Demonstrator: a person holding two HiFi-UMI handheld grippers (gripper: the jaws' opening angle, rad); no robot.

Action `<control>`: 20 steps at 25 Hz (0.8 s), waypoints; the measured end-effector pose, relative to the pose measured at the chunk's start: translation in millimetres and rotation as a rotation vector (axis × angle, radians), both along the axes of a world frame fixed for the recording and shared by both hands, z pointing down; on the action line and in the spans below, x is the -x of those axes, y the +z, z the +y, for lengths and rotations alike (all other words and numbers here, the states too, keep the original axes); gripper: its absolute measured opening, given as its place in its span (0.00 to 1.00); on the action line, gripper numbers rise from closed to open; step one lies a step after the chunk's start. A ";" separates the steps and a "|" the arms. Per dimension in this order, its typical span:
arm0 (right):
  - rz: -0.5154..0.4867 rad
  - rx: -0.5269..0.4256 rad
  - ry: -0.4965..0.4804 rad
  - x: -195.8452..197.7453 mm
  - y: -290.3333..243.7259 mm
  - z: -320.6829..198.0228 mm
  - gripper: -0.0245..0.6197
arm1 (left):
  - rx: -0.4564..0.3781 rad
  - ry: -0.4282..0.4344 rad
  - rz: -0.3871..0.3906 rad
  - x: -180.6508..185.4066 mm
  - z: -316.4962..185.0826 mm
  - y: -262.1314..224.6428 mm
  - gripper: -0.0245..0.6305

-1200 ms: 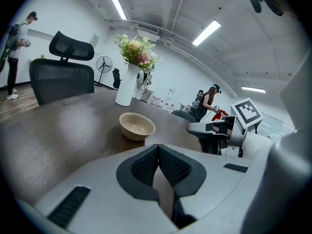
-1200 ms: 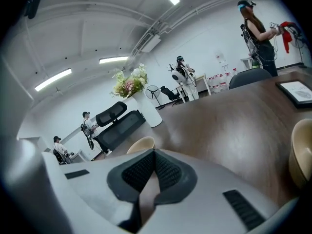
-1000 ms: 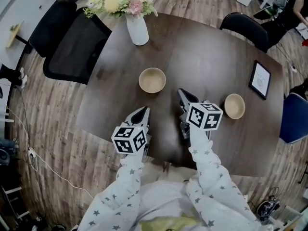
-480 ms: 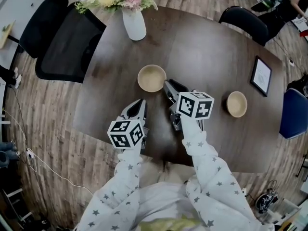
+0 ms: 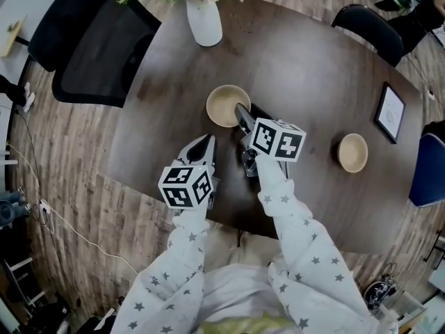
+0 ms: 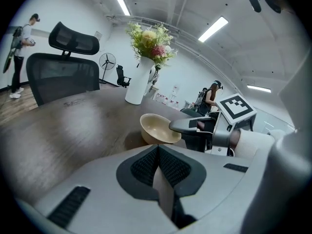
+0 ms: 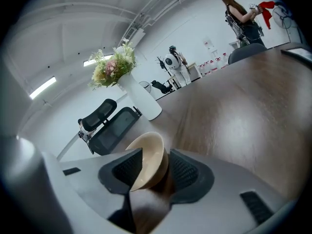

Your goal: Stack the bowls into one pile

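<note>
Now right tongs (image 5: pixel 245 111) are opening astride the near bowl (image 5: pixel 224 105) rim: pick-up step. Left tongs (image 6: pixel 158 152) sit pressed together, empty. Next, likely: pinch rim, lift, carry to far bowl (image 5: pixel 352 152).

No words, brands or numbers can be read anywhere. The framed card (image 5: pixel 390 112) at the right of the table (image 5: pixel 306 61) carries print too small to make out. The lower-left cube (image 5: pixel 186 185) and the centre cube (image 5: pixel 277 139) show only black-and-white square marker patterns.
</note>
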State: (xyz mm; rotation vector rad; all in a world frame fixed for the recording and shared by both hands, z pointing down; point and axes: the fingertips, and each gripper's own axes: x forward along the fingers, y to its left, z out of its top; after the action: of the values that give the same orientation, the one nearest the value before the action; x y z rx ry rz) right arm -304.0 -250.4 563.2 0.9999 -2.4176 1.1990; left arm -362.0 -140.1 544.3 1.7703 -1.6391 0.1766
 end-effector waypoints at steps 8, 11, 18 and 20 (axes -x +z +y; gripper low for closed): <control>0.070 0.010 0.055 -6.1 7.1 -3.4 0.16 | -0.017 -0.002 0.002 0.3 4.5 -4.9 0.07; 0.086 0.004 0.071 -9.9 6.3 -5.7 0.11 | -0.023 -0.001 0.001 1.5 3.7 -6.7 0.07; 0.092 -0.026 0.094 -15.0 0.4 -10.6 0.09 | -0.035 -0.002 -0.009 10.6 4.5 -8.3 0.07; 0.091 -0.031 0.103 -16.8 -1.9 -10.6 0.09 | -0.041 0.003 -0.011 13.0 4.3 -9.2 0.07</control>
State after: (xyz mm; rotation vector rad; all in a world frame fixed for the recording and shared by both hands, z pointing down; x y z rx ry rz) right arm -287.1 -261.0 561.3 1.1750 -2.3468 1.1267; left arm -375.0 -135.7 535.1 1.8049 -1.6591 0.1558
